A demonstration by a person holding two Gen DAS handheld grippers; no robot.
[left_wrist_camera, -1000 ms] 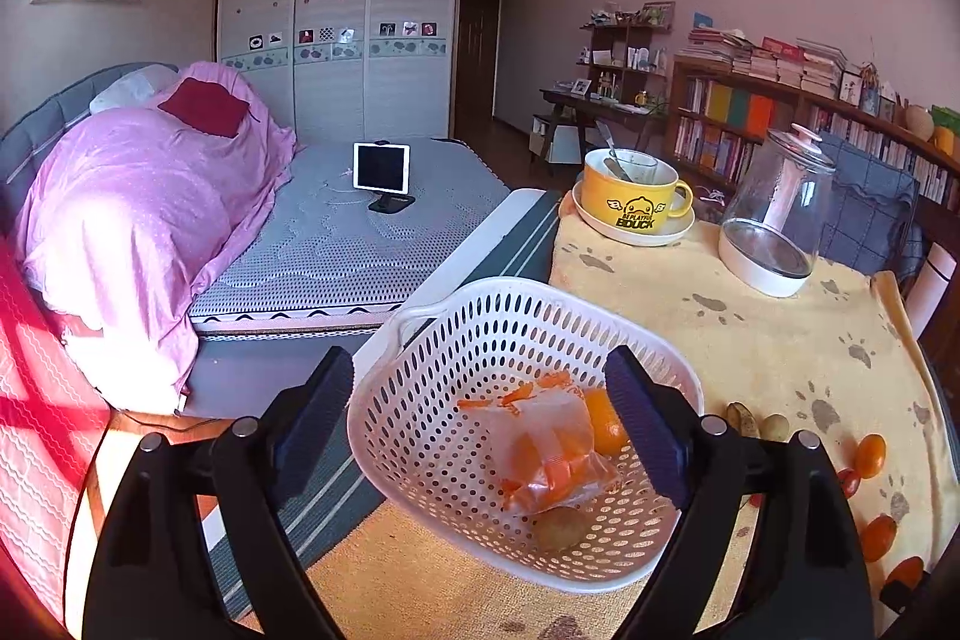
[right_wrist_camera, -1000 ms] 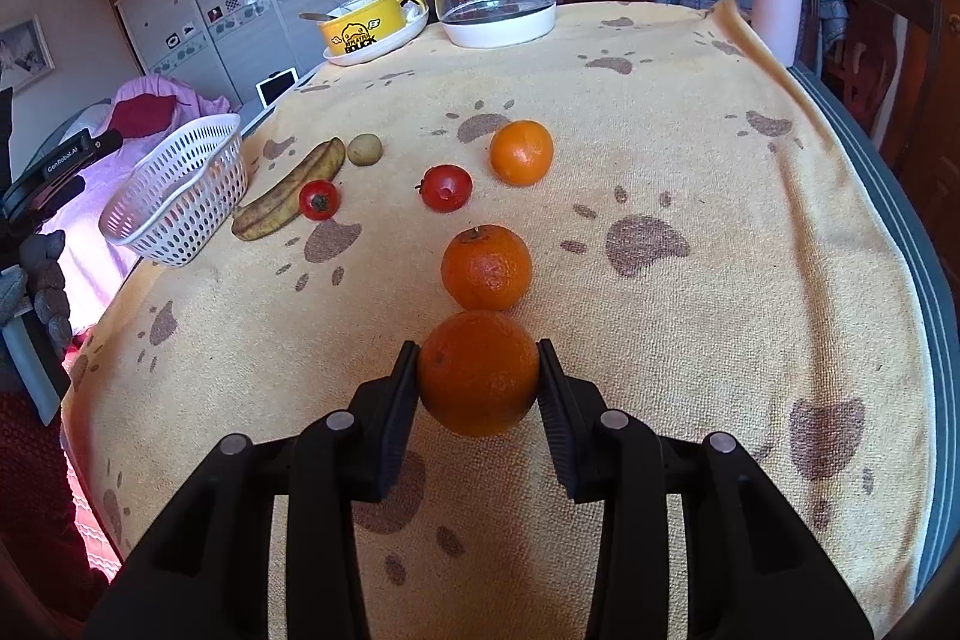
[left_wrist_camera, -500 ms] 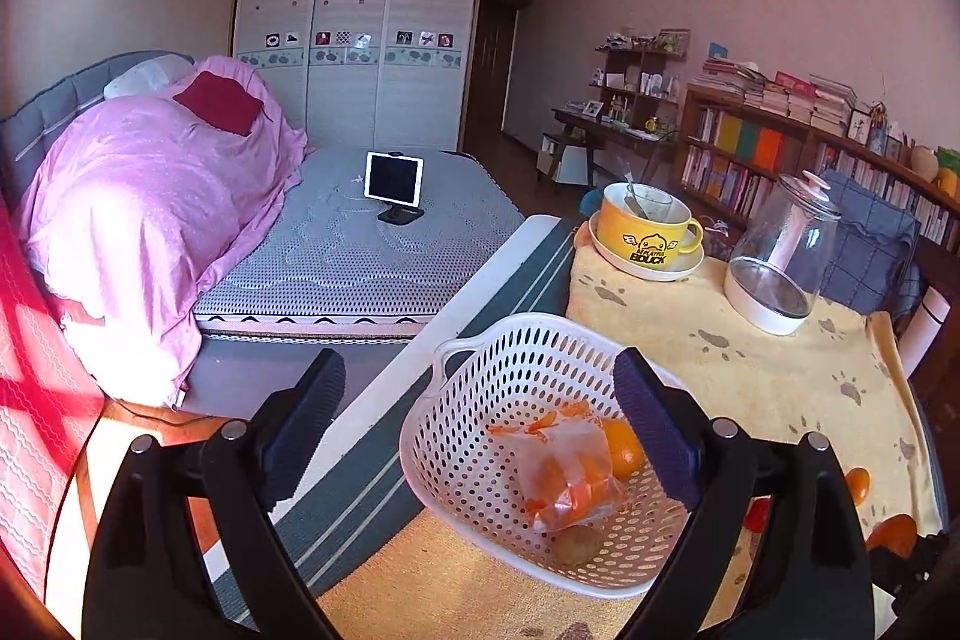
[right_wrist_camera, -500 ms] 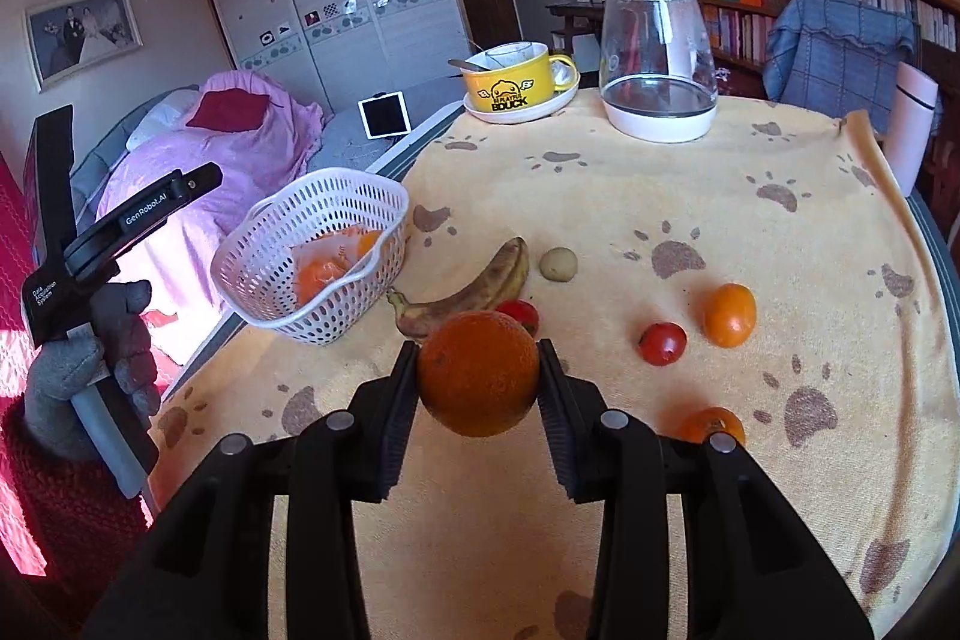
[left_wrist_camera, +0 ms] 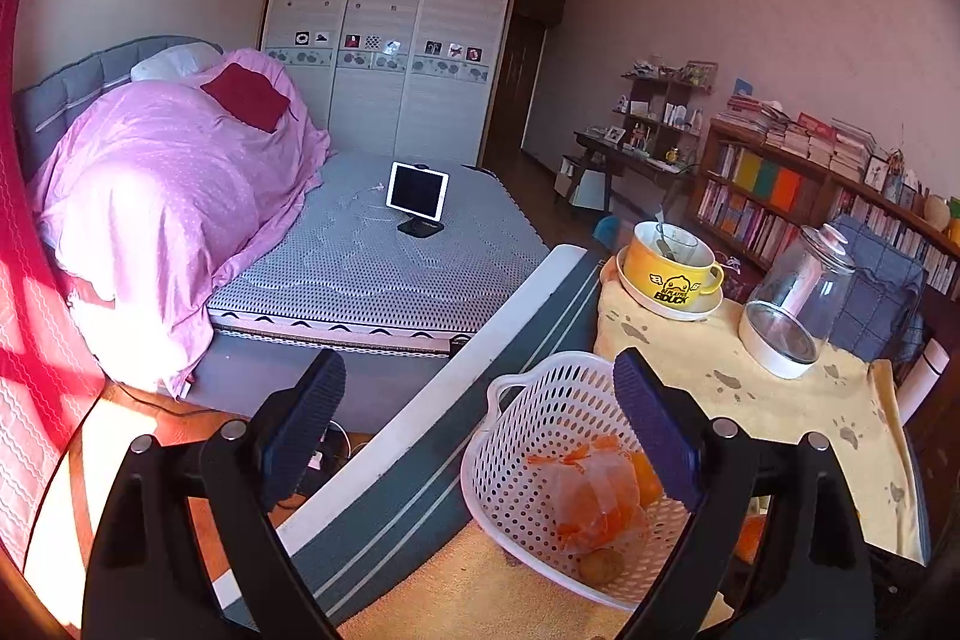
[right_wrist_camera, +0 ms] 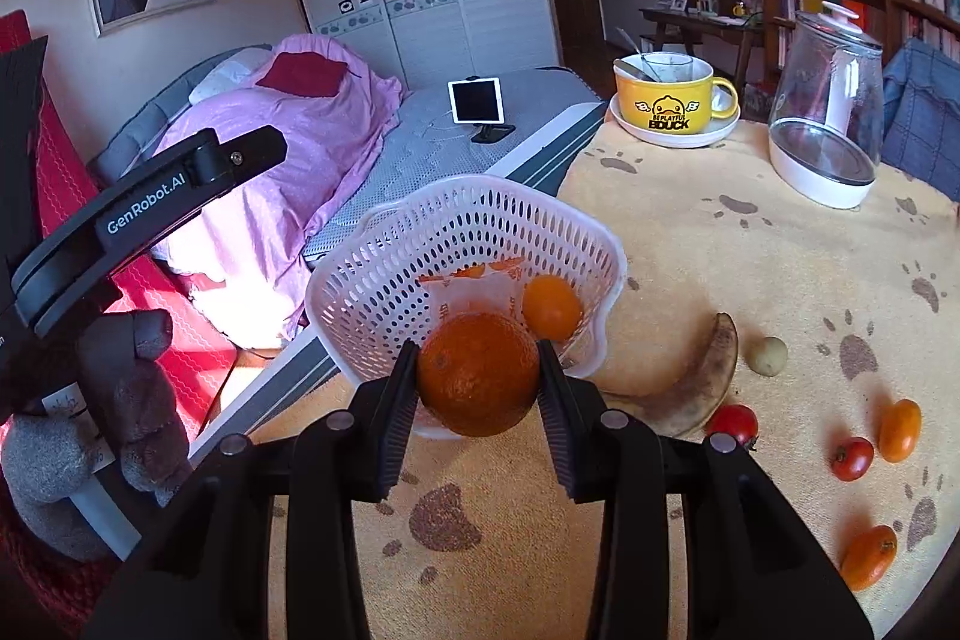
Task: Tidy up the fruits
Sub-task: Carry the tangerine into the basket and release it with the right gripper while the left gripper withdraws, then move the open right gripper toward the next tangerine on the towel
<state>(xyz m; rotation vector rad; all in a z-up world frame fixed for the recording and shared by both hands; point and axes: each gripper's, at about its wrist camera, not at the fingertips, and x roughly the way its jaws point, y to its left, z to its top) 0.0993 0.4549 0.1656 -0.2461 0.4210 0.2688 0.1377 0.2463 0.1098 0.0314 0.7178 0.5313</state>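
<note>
My right gripper (right_wrist_camera: 478,376) is shut on a large orange (right_wrist_camera: 478,370), held just over the near rim of the white perforated basket (right_wrist_camera: 384,274). Inside the basket lie a smaller orange (right_wrist_camera: 551,307) and a bag of orange fruit (left_wrist_camera: 591,496), with a small brown fruit (left_wrist_camera: 600,565) at the bottom. My left gripper (left_wrist_camera: 480,436) is open and holds nothing, off the table's left edge beside the basket (left_wrist_camera: 516,436). On the yellow paw-print cloth (right_wrist_camera: 750,268) lie a dark banana (right_wrist_camera: 702,382), a small potato-like fruit (right_wrist_camera: 765,356), two tomatoes and two small oranges.
A yellow duck mug (right_wrist_camera: 666,103) on a saucer and a glass kettle (right_wrist_camera: 831,100) stand at the table's far end. A bed with a pink cover (left_wrist_camera: 156,196) and a tablet (left_wrist_camera: 417,191) lies left of the table. A gloved hand (right_wrist_camera: 90,430) holds the left tool.
My right gripper has carried the large orange across the table from among the loose fruit to the basket's rim. My left gripper has drifted left and back, away from the basket.
</note>
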